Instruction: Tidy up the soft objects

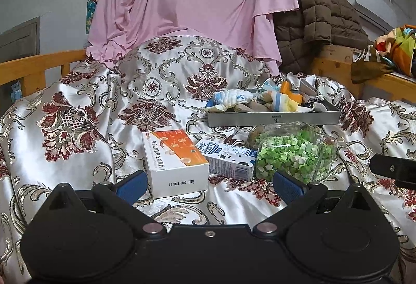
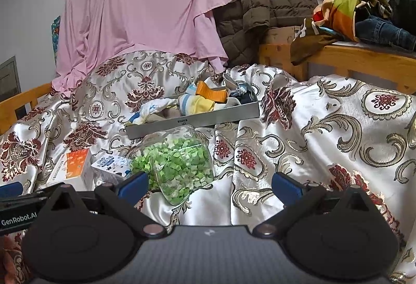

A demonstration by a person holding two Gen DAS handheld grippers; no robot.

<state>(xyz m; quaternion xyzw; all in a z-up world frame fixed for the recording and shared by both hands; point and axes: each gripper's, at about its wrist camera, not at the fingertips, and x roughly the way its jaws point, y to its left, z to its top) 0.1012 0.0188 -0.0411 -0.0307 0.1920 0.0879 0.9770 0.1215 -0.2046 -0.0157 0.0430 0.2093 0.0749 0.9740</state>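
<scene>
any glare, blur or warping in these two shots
Left wrist view: sharp overall; the satin bedspread throws bright sheen, the wooden rail bows from fisheye warping, corners go dark. Right wrist view: same curved edges and vignette; the glass jar of green bits shows pale reflections, the bedspread glares white at right, and the tray of socks stays in focus.

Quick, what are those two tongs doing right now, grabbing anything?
Left tongs: open, holding nothing, hovering over the orange-and-white box.
Right tongs: open, holding nothing, near the jar of green stars.
</scene>
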